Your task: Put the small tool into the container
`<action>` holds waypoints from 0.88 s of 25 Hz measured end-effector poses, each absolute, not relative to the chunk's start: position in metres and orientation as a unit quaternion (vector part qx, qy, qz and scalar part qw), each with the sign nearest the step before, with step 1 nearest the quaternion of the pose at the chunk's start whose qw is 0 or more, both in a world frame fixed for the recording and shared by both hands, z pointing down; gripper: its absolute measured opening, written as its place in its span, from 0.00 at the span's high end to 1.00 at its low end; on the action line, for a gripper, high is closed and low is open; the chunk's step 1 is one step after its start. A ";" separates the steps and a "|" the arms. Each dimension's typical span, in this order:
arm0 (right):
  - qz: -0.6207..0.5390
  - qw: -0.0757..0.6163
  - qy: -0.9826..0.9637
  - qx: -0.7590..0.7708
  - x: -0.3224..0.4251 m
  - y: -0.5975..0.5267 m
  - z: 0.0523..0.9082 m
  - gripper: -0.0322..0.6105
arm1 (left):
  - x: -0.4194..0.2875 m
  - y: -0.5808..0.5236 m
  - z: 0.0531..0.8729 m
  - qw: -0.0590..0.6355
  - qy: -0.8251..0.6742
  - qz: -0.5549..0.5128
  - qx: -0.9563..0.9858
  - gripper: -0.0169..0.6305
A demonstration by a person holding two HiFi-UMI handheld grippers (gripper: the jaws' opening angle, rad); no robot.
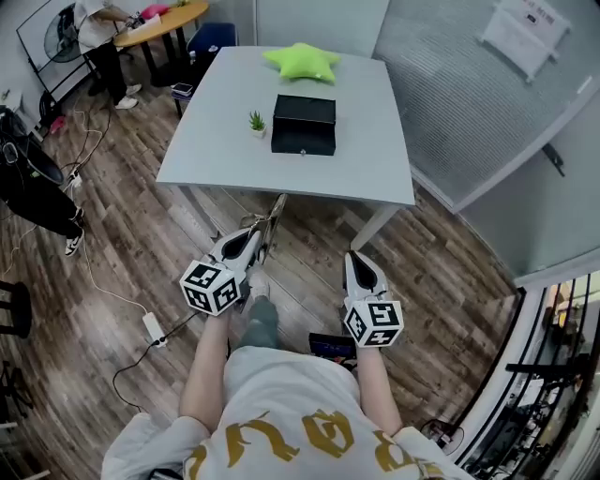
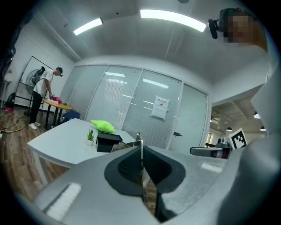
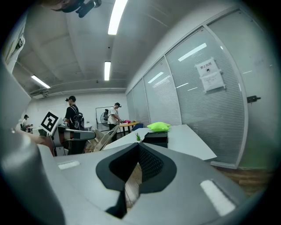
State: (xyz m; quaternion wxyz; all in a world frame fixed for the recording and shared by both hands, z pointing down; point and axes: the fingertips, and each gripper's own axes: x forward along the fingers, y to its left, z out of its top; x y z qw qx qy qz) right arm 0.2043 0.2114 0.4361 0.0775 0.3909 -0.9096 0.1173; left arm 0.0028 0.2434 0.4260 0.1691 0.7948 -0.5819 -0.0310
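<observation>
The grey table (image 1: 211, 141) stands ahead of the person, its near edge just beyond the two grippers, with bare top to the left and right of the things on it. A frosted glass wall (image 1: 469, 103) runs close along the table's right side, and wooden floor (image 1: 141, 234) lies open on the left. A white cable with a power block (image 1: 153, 326) trails over that floor, and another person (image 1: 98, 37) stands at a round wooden table (image 1: 164, 23) well behind. On the grey table a small potted plant (image 1: 257, 122) sits just left of the black container (image 1: 304, 124), and a green star cushion (image 1: 302, 61) lies beyond it. The left gripper (image 1: 251, 246) has its jaws clamped on the small tool (image 1: 275, 216), a thin metal piece that points toward the container but stops short of the table edge. The right gripper (image 1: 356, 262) has its jaws pressed together on nothing.
</observation>
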 end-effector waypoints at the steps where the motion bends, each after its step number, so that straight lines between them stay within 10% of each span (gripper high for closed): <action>1: 0.118 0.079 -0.907 0.395 0.198 0.198 0.440 0.92 | -0.007 0.228 0.430 0.170 -0.580 -0.030 0.796 0.96; 22: 0.125 0.158 -0.844 0.496 0.056 -0.082 0.477 0.91 | -0.132 -0.111 0.484 0.220 -0.446 0.035 0.867 0.96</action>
